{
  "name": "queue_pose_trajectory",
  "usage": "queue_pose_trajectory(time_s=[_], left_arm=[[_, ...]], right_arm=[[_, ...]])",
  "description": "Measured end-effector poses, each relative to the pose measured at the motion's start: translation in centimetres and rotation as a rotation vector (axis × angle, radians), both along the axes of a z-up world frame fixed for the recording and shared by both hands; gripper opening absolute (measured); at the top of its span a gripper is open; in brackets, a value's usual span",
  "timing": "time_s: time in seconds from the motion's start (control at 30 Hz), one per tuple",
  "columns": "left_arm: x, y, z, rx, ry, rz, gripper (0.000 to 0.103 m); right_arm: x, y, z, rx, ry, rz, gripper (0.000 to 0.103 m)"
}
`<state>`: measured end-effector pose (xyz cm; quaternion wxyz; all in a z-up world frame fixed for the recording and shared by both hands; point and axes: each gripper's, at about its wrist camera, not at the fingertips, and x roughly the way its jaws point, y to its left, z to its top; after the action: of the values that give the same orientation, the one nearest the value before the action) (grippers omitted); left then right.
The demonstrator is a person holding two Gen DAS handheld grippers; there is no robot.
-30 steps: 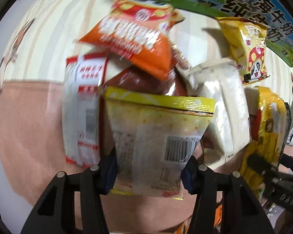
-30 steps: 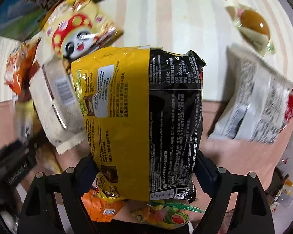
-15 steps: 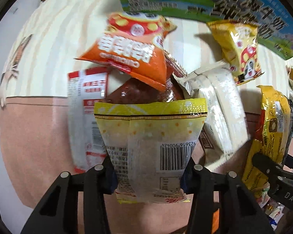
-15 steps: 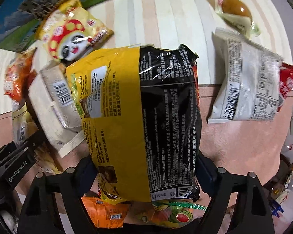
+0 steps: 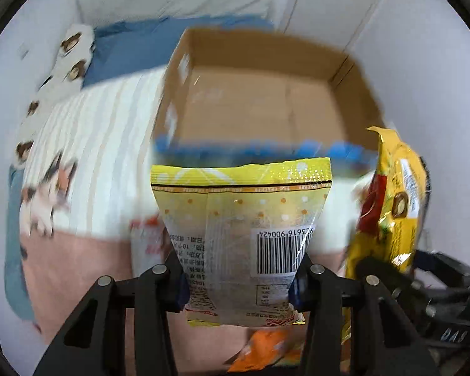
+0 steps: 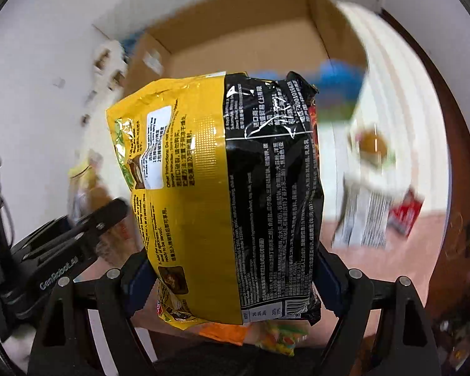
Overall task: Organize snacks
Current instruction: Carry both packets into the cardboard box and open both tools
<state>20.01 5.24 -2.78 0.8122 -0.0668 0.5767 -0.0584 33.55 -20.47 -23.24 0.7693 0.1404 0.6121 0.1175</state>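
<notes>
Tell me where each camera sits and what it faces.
Left wrist: sits on the left tool, facing its pale yellow plastic snack bag and the open brown cardboard box; right tool at right edge.
Right wrist: sits on the right tool, facing its yellow-and-black plastic noodle packet; left tool at left edge.
Shared: box, noodle packet, both tools.

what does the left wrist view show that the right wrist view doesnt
Only the left wrist view: the barcode side of the pale yellow snack bag gripped in the left gripper, and a blue blanket behind the box.

Only the right wrist view: a packaged bun and a white packet on the bed.

Both: the open cardboard box and the yellow and black noodle pack held in the right gripper.
</notes>
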Motion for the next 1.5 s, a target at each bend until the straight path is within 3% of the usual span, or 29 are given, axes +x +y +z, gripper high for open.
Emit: queue_pose_trajectory(time_s=[0.1,0.13,0.27,0.4,0.57,0.73,0.83,1.13,1.2,1.27,1.5], left_arm=[[5.2,-1.4,1.1,-0.043,-0.032,-0.01,0.043],[7.7,-3.6,-0.5,-0.049,-0.036,-0.013,0.043],[15.0,-5.0,-3.4,-0.072,0.021,-0.01,0.043],[21.0,-4.9,-7.2,-0.052,0.106,0.004,0.044],[26.3,-5.7,-12.2,-0.03,0.224,0.002,0.043],[28.8,-6.6,-15.8,-0.013,0.315,-0.012,0.043],[29.2,-7.6,-16.6,0.007,0.335,-0.035,0.043],[29.6,-9.3,-17.1,0.052,0.328,-0.073,0.045],[29.4,-9.2,-16.8,0.051,0.309,-0.073,0.055],[29.2,-9.0,-16.5,0.075,0.28,-0.072,0.1],[27.9,-7.1,-16.1,0.036,0.238,-0.04,0.103]], right_arm=[[4.4,-0.9,2.4,0.008,-0.053,0.0,0.088],[5.4,-0.4,2.7,-0.001,-0.068,0.001,0.088],[13.1,-1.1,2.8,-0.065,-0.086,0.005,0.088],[20.8,-1.4,-0.6,-0.119,-0.012,-0.004,0.088],[26.4,-1.9,-6.2,-0.176,0.096,-0.004,0.088],[28.4,-2.0,-10.9,-0.21,0.175,0.006,0.088],[30.1,-2.9,-14.0,-0.238,0.201,0.013,0.088],[33.3,-2.7,-17.4,-0.247,0.244,0.018,0.089],[33.6,-2.3,-17.4,-0.255,0.236,0.037,0.092],[32.7,-0.9,-16.2,-0.259,0.221,0.051,0.097],[31.7,-1.5,-14.8,-0.243,0.183,0.05,0.1]])
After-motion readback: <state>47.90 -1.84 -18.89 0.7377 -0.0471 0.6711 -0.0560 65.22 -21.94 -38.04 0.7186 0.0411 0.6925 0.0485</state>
